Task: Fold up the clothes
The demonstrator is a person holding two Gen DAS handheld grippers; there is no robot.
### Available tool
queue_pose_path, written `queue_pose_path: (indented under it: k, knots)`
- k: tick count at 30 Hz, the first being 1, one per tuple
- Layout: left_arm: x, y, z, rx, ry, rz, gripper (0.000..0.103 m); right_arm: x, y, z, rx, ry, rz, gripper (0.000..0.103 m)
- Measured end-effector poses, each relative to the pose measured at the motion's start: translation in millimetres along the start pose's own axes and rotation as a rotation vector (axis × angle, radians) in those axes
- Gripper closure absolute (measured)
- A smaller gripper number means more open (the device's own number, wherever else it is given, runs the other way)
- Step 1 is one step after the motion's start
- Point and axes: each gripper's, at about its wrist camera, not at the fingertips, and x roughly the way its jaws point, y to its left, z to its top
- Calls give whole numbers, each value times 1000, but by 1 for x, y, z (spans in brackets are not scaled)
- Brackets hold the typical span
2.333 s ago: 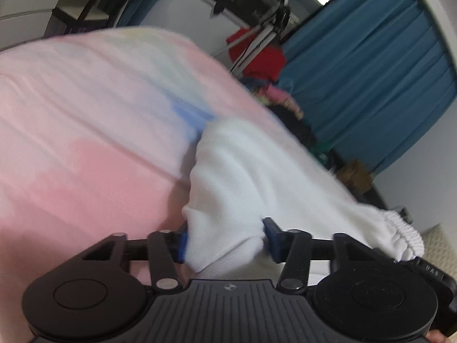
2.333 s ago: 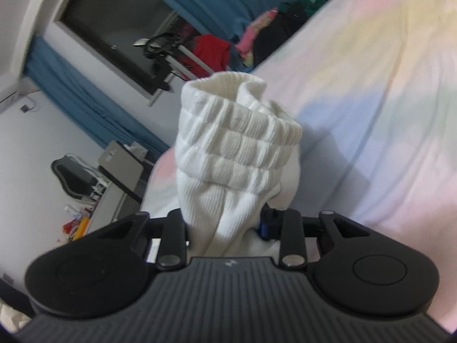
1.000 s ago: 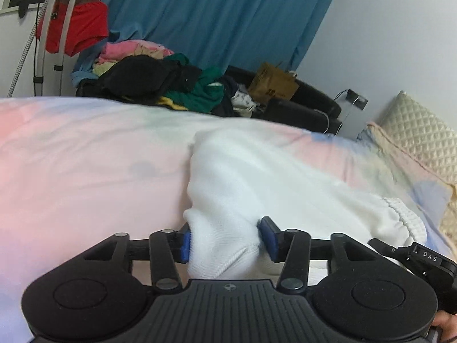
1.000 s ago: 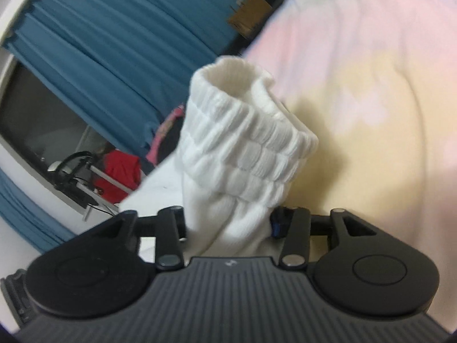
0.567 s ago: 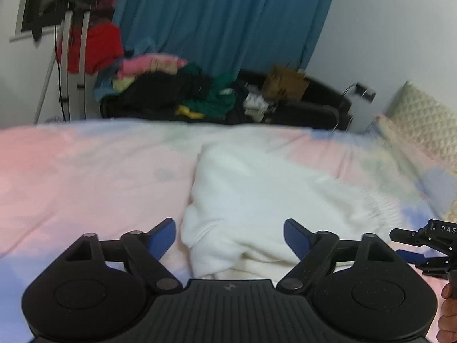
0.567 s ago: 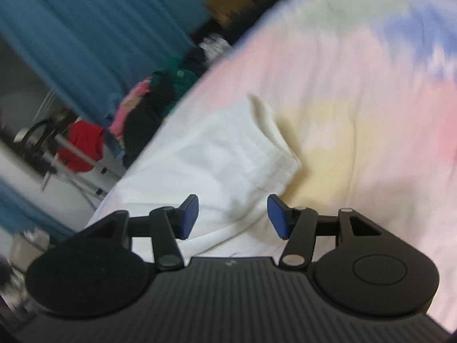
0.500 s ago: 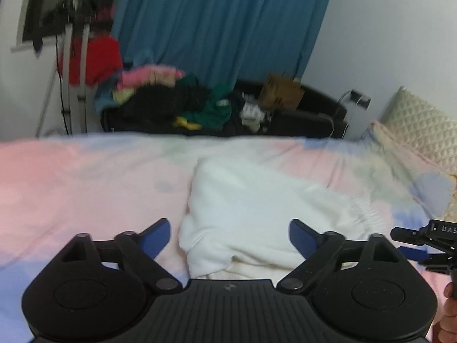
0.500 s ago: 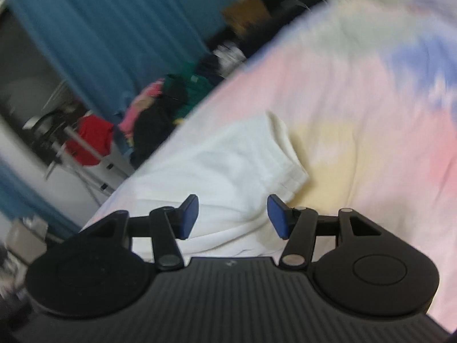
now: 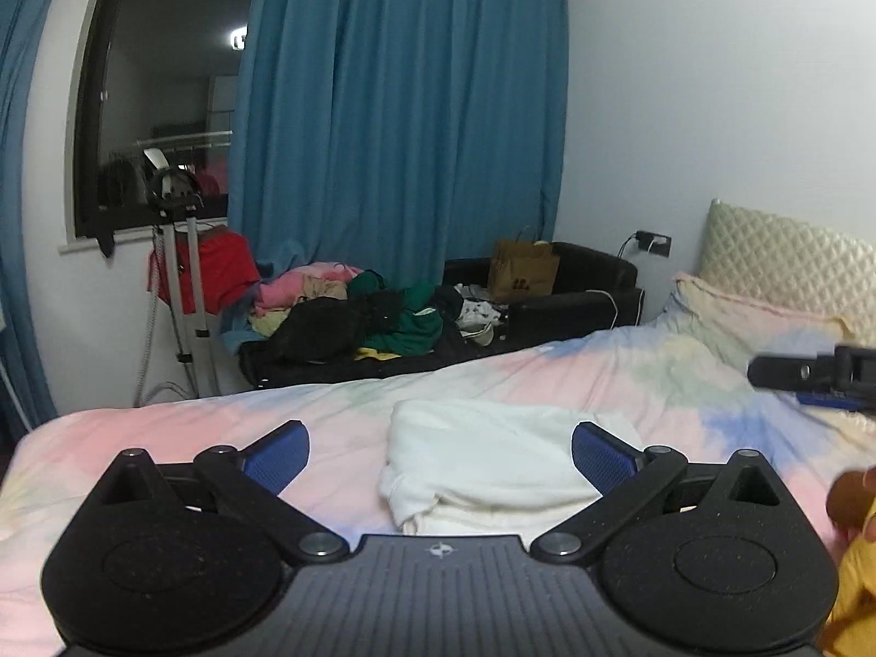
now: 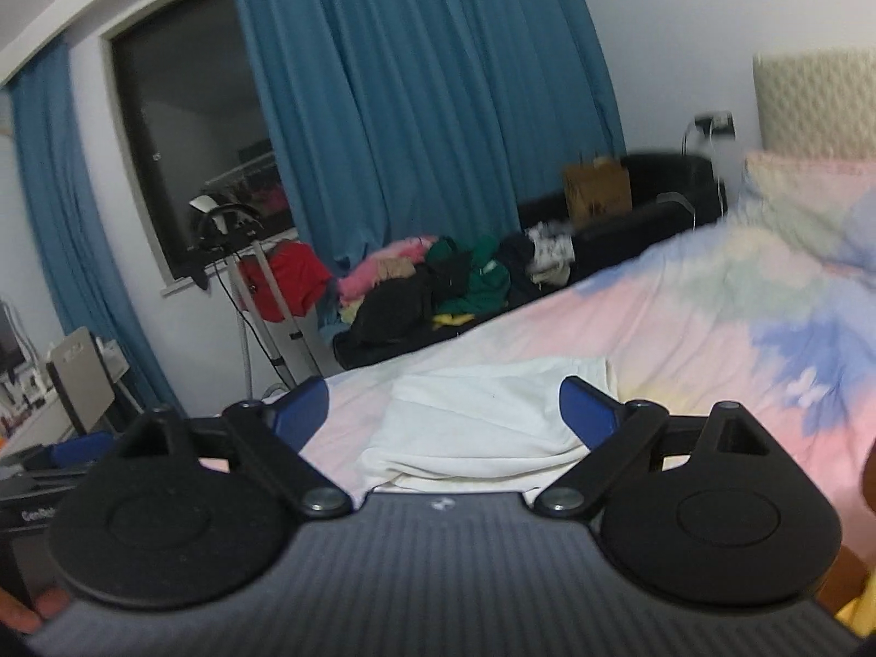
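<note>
A folded white garment [image 9: 487, 460] lies flat on the pastel tie-dye bed cover [image 9: 629, 378]. It also shows in the right wrist view [image 10: 487, 416]. My left gripper [image 9: 438, 451] is open and empty, raised above and behind the garment, with the blue pads spread wide. My right gripper [image 10: 443, 405] is open and empty too, held back above the garment. The right gripper's black body shows at the right edge of the left wrist view [image 9: 810, 375].
A pile of mixed clothes [image 9: 356, 317] lies on a black bench beyond the bed. A tripod [image 9: 180, 284] with a red cloth stands by the window. Blue curtains [image 9: 399, 126], a brown paper bag [image 9: 523, 271] and a quilted headboard [image 9: 788, 257] are around.
Both grippers let go of the white garment, opened wide and pulled back and up. The garment now lies folded on the bed.
</note>
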Motion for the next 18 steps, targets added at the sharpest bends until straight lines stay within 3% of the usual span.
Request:
queue_pose_path:
  k: [8,18]
  knots:
    - [-57,-13,-46,8,-22,29,0,-53,28,-38,-89,-86,-2,10]
    - [-64,-7,-88,0,-70,104,0,-31,30,-93,-138,-86,-63,10]
